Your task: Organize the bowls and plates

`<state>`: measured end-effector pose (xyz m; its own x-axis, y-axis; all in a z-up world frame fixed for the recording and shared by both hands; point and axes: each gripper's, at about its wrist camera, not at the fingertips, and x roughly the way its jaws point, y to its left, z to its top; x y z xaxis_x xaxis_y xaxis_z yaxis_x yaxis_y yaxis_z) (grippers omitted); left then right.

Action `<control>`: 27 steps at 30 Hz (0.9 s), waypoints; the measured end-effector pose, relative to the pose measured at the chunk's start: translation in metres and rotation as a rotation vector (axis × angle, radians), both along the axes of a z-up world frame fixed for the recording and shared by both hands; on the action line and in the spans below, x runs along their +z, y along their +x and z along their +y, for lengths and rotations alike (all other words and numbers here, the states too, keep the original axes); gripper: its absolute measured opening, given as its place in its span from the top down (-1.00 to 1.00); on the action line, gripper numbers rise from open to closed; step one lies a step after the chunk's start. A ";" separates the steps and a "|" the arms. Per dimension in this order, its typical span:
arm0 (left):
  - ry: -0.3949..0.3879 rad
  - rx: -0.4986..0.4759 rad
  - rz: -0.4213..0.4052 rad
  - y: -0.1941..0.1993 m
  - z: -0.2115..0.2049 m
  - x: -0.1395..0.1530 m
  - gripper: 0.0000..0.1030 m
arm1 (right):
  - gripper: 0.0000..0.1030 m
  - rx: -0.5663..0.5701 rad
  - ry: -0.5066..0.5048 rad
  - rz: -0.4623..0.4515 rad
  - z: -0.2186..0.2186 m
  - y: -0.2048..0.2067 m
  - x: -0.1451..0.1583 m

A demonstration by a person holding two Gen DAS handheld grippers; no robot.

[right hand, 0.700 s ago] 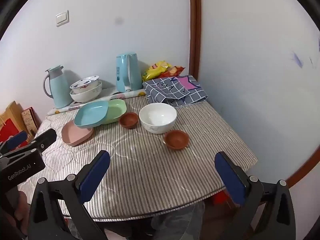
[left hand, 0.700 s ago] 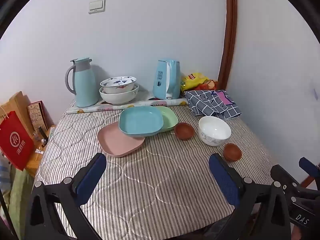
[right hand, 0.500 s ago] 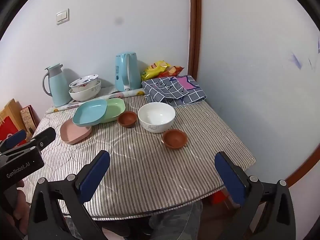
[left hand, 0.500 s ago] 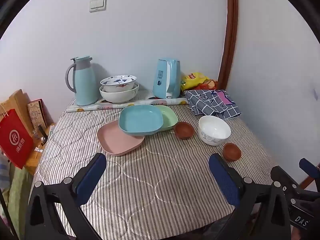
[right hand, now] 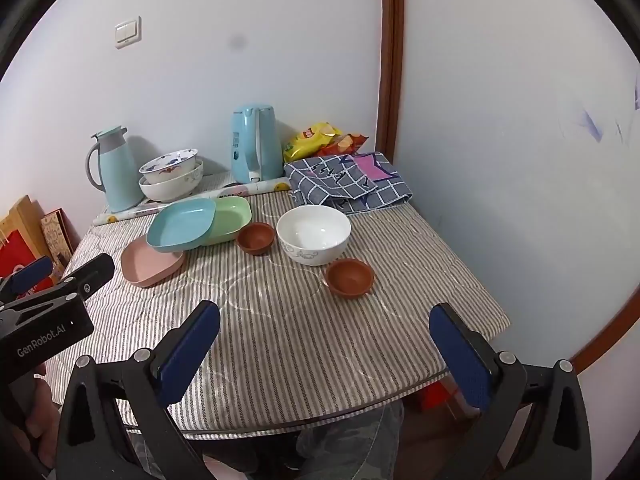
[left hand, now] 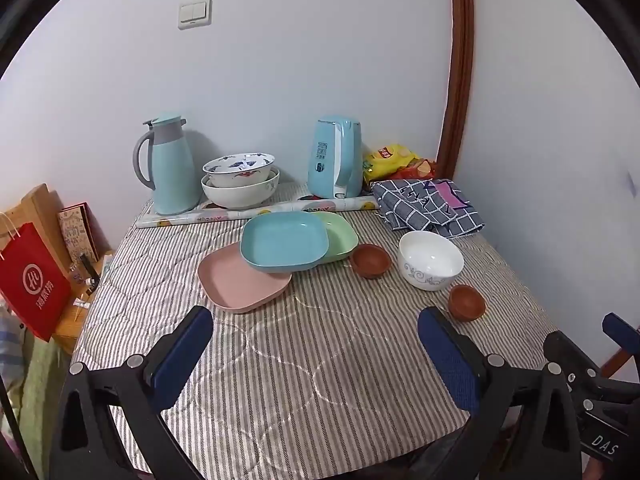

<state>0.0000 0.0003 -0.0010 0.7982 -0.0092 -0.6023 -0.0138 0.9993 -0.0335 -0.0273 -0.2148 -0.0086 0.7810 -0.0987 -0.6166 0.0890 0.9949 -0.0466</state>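
Both jaws were wide open, gripping nothing: left gripper (left hand: pixel 316 344) and right gripper (right hand: pixel 326 340) hung over the bench's (left hand: pixel 320 360) near edge. Mid-bench: pink plate (left hand: pixel 240 280), blue plate (left hand: pixel 282 242) overlapping it and the green plate (left hand: pixel 340 236). Right of those: brown bowl (left hand: pixel 371 259), white bowl (left hand: pixel 430 258), second brown bowl (left hand: pixel 466 302) nearer. Two stacked bowls (left hand: pixel 239 182) at the far edge.

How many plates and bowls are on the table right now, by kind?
Square plates: 3, pink, blue, green
Small brown bowls: 2
White bowl: 1
Stacked patterned bowls: 2
Total: 8
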 end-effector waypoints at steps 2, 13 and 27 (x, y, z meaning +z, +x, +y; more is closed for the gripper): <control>0.001 0.003 0.001 -0.001 -0.001 -0.001 -1.00 | -1.00 0.000 0.000 -0.002 0.000 -0.001 0.001; 0.009 0.008 -0.001 -0.003 0.001 0.003 -1.00 | -0.99 -0.001 0.007 -0.003 -0.001 0.000 0.001; 0.013 0.009 0.000 -0.002 0.002 0.005 -1.00 | -1.00 -0.006 0.012 -0.006 -0.002 -0.001 0.002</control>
